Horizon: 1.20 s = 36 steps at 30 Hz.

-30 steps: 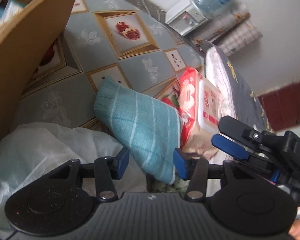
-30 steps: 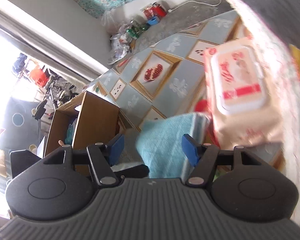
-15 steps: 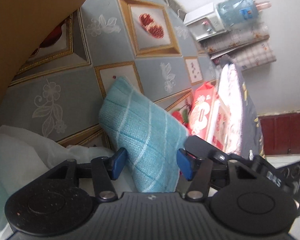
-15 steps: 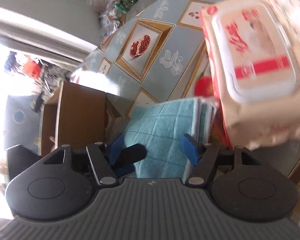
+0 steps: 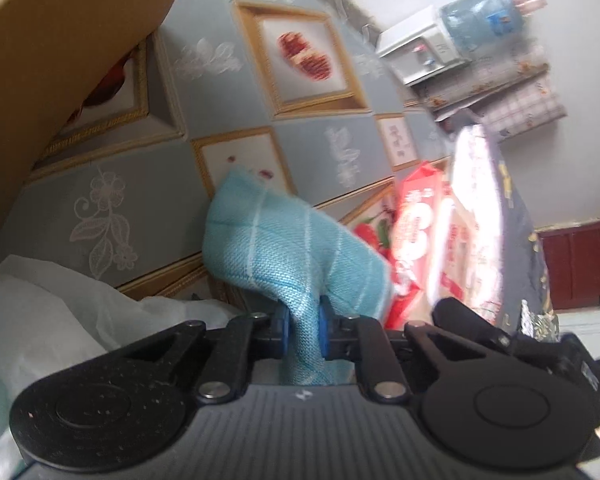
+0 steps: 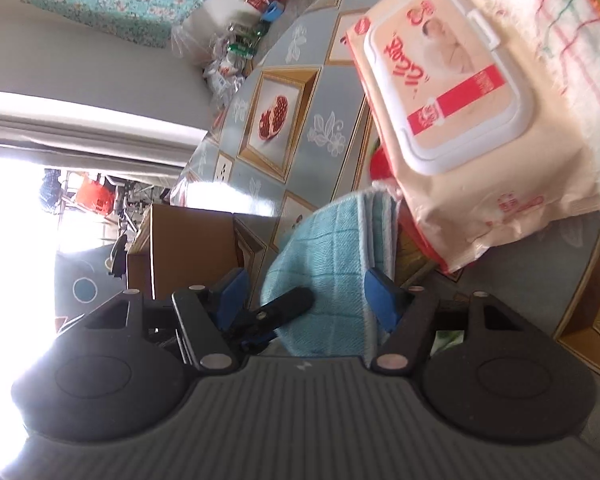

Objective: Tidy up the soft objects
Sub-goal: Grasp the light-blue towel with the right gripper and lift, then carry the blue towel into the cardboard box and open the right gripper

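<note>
A folded teal towel (image 5: 292,248) with white grid lines lies on the patterned tablecloth. My left gripper (image 5: 303,332) is shut on its near edge, the cloth bunched between the blue pads. In the right wrist view the same towel (image 6: 324,264) sits between the spread fingers of my right gripper (image 6: 306,294), which is open around it. The left gripper's finger (image 6: 284,306) shows there, pressed against the towel. A pack of baby wipes (image 6: 460,112) with a white lid leans against the towel's far side; it also shows in the left wrist view (image 5: 424,240).
A cardboard box (image 5: 60,40) stands at the left, also in the right wrist view (image 6: 188,248). A white plastic bag (image 5: 40,312) lies near the left gripper. A folded blanket (image 5: 496,208) sits beyond the wipes. A water dispenser (image 5: 452,40) stands by the far wall.
My left gripper has closed on the teal towel's edge; it was open around it before. My right gripper has moved in, its open fingers now on either side of the towel.
</note>
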Each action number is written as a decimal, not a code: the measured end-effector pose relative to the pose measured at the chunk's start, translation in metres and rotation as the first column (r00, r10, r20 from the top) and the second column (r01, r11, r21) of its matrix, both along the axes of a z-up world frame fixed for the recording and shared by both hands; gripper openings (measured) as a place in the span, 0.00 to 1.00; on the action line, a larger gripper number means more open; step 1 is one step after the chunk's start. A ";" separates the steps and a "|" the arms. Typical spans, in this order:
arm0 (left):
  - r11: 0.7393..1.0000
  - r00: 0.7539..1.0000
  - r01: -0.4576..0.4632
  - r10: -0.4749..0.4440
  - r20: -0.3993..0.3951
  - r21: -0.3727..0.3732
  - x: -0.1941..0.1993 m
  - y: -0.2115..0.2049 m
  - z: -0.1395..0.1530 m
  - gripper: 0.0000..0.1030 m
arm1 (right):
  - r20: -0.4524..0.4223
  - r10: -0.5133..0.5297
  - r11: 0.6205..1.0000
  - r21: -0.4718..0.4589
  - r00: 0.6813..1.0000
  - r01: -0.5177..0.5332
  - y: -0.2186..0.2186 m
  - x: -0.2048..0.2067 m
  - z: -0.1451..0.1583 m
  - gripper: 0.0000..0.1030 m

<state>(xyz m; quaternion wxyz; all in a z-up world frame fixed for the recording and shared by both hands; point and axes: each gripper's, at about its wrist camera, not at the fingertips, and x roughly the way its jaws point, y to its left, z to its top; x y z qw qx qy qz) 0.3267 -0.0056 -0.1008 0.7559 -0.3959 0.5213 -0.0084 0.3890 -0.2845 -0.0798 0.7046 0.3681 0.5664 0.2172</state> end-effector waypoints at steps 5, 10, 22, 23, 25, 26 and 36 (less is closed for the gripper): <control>0.998 0.986 0.065 -0.067 0.154 0.020 -0.020 -0.010 0.037 0.13 | 0.003 -0.024 0.999 0.031 1.000 0.024 -0.007 -0.011 0.011 0.64; 0.989 0.941 0.150 -0.144 0.307 0.005 -0.049 -0.016 0.077 0.13 | 0.052 -0.009 0.992 0.128 0.999 0.003 -0.002 -0.033 0.040 0.60; 0.993 0.858 0.097 -0.118 0.499 0.067 -0.164 0.055 0.162 0.14 | 0.182 0.203 0.936 0.253 0.962 -0.245 0.097 -0.096 0.132 0.45; 0.994 0.858 0.075 -0.105 0.503 0.080 -0.175 0.065 0.166 0.14 | 0.181 0.228 0.927 0.260 0.957 -0.270 0.113 -0.099 0.134 0.45; 0.993 0.861 0.027 -0.082 0.502 0.115 -0.194 0.087 0.172 0.14 | 0.173 0.278 0.911 0.264 0.945 -0.316 0.147 -0.106 0.136 0.45; 0.991 0.866 -0.001 -0.067 0.496 0.136 -0.202 0.097 0.174 0.14 | 0.167 0.303 0.904 0.263 0.938 -0.339 0.166 -0.108 0.135 0.45; 0.937 0.915 -0.210 0.088 0.393 0.278 -0.237 0.195 0.153 0.14 | 0.072 0.456 0.871 0.169 0.887 -0.462 0.316 -0.119 0.108 0.46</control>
